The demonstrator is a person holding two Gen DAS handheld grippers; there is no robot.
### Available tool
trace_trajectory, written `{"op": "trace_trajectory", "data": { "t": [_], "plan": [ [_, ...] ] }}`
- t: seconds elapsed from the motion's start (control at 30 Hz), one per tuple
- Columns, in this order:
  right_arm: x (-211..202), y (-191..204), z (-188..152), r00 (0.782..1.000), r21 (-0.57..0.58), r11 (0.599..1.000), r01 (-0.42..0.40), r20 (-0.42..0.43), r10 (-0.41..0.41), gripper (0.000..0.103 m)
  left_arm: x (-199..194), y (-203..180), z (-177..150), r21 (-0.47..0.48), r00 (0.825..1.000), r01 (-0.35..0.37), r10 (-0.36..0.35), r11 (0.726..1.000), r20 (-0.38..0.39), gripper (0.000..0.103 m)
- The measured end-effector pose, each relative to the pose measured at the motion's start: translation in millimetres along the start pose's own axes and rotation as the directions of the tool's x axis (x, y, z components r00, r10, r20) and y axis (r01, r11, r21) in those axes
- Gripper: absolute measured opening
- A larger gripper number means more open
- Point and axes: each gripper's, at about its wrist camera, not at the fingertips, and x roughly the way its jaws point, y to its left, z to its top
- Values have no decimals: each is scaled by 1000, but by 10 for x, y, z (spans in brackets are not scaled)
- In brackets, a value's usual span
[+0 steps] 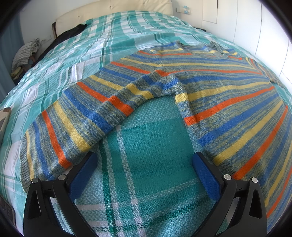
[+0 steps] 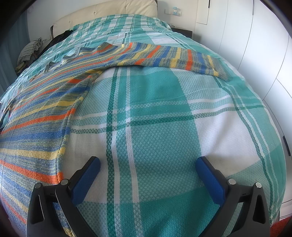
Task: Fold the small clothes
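A striped knit sweater [image 1: 209,87] in blue, yellow, orange and grey lies spread flat on the bed, neck at the far end. In the left wrist view its left sleeve [image 1: 76,116] runs down to the left. My left gripper [image 1: 144,160] is open and empty over the bare bedspread between sleeve and body. In the right wrist view the sweater body [image 2: 42,113] lies on the left and the right sleeve [image 2: 173,56] stretches out to the right. My right gripper [image 2: 147,164] is open and empty over the bedspread beside the sweater's side edge.
The bed has a teal, white and green plaid bedspread [image 2: 155,118] and a cream headboard [image 1: 113,12]. Dark clothes [image 1: 69,32] and a checked bundle [image 1: 25,52] lie at the far left. White wardrobe doors [image 2: 255,45] stand close on the right.
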Motion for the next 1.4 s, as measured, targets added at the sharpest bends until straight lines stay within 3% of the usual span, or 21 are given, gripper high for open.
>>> {"op": "trace_trajectory", "data": {
  "t": [1.0,1.3,1.4],
  "plan": [
    [-10,6,-3,1000,-1,1000,3,9,-3,103,-21,-19,-24,-2,1000,-12,12,1000,-1,103],
    [-22,-2,4,1000,-2,1000,-3,5,3,103,-225,-12,-9,-129,997,-58,51,990,-63,102],
    [-42,3,-1,1000,-14,1000,-9,-1,9,103,-590,-39,-33,-212,998,-55,57,976,2,102]
  ]
}}
